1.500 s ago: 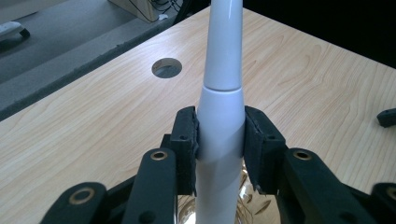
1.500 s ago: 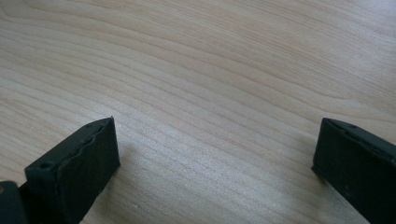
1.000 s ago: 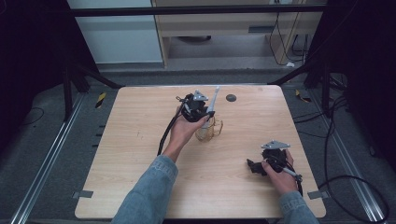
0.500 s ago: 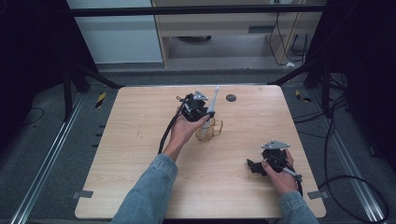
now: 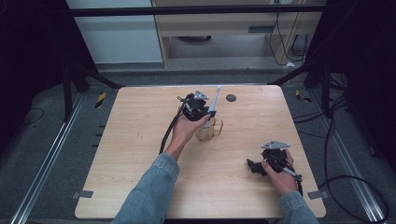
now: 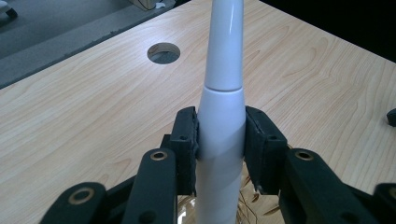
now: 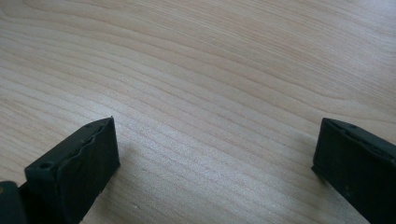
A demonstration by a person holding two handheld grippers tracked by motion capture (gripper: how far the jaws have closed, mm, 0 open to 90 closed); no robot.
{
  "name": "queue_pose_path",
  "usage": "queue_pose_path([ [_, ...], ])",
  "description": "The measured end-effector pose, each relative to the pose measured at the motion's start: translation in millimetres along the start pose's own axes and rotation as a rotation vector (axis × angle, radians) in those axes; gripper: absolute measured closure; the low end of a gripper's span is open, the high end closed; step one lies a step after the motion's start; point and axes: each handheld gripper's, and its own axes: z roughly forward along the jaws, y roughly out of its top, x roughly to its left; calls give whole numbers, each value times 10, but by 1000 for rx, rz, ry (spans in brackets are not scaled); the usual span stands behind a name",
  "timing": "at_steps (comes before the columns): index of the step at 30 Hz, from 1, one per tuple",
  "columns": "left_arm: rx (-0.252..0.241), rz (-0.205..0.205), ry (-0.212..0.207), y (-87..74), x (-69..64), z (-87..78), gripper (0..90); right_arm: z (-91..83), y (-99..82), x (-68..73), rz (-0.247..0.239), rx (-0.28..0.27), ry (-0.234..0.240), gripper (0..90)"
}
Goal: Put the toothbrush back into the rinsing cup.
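A white tapered handle stands between the jaws of my left gripper, whose pads press on both of its sides. From the high view the same handle slants up and away above a clear glass cup near the table's middle, with the left gripper held over the cup. My right gripper rests low near the table's front right, held in a hand. Its two black jaws stand wide apart over bare wood, with nothing between them.
The light wooden table has a round cable hole near its far edge, beyond the handle. Dark floor, metal rails and cables surround the table. A black cable trails from the left gripper along the forearm.
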Motion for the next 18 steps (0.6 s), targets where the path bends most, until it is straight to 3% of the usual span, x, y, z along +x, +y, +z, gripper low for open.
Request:
queue_pose_path([
  [18,-22,38,35,49,-46,-118,591,-1,0,1,1,2,-2,4],
])
